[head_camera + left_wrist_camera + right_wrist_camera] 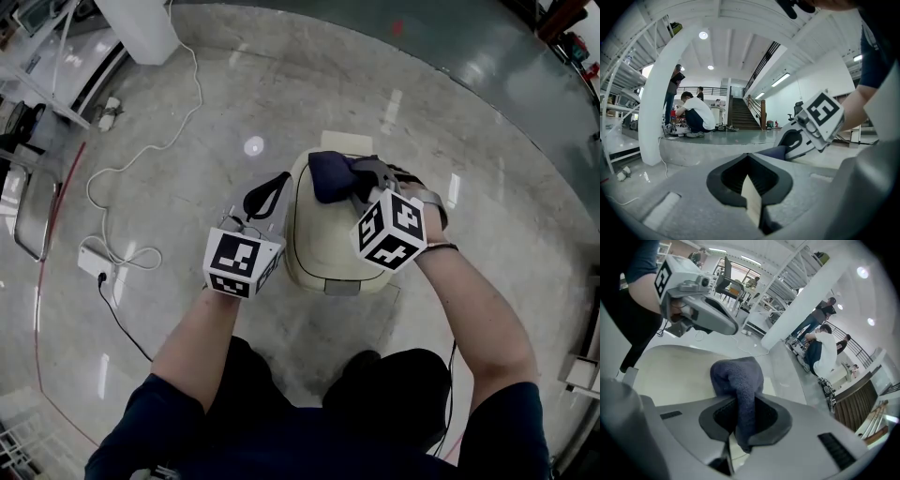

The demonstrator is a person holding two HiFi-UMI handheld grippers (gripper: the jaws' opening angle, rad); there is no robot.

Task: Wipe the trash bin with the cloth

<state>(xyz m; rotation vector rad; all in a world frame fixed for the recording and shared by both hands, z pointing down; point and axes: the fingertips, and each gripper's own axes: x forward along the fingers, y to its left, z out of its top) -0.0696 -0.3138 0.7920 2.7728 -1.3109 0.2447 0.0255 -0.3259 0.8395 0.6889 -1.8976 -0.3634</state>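
Polished grey stone floor (pixel 450 141) runs under everything, with a white cable (pixel 141 155) looping across it to a power strip (pixel 97 261) off to the left. In the middle stands the cream trash bin (pixel 328 239), seen from straight above the person's knees. The right gripper (pixel 352 180) has its jaws pinched on a dark blue cloth (pixel 738 376), which bunches in front of the jaws and lies on the far part of the bin's lid. The left gripper (pixel 281 178) sits just beside the bin's left edge, jaws pressed together at the tips with nothing caught between them. Farther back in the hall, by a white pillar (pixel 656 108), one person crouches in a white shirt (pixel 696 117) and another stands (pixel 672 91), with a staircase (pixel 740 115) behind them.
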